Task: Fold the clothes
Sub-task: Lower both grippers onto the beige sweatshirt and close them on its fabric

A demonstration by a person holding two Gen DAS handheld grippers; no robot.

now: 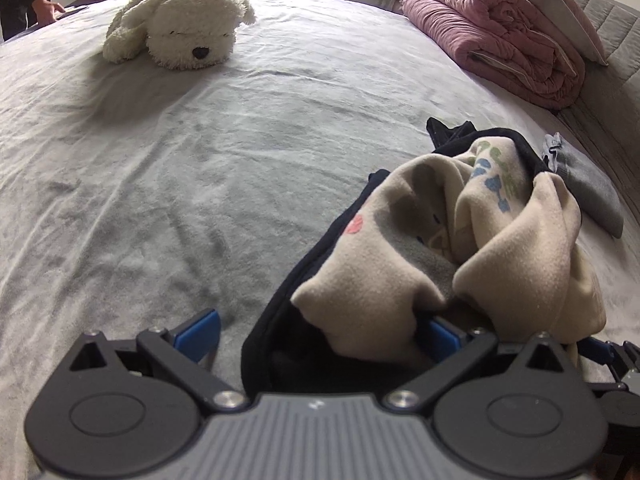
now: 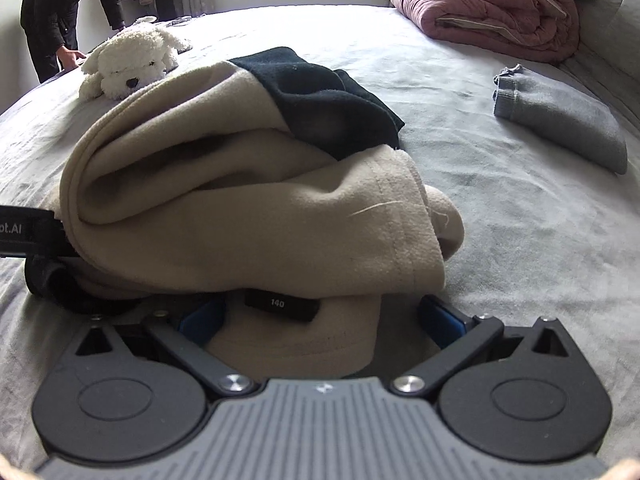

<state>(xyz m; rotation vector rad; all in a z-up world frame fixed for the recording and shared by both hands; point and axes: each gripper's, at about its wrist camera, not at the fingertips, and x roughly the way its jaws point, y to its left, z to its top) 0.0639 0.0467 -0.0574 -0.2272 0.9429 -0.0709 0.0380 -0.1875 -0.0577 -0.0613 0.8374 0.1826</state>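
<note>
The left tool (image 1: 320,330) has its blue fingers spread wide, the crumpled beige-and-black garment (image 1: 448,248) bunched over its right finger and trailing ahead to the right, while wide bare grey bed (image 1: 168,168) lies ahead and to its left up to the plush dog (image 1: 180,24). The right tool (image 2: 320,318) also stands spread, the garment's beige hem and size tag (image 2: 282,304) lying between its fingers. Ahead to its right, past open bed, lie folded grey clothes (image 2: 560,116) and a pink quilt (image 2: 492,8).
</note>
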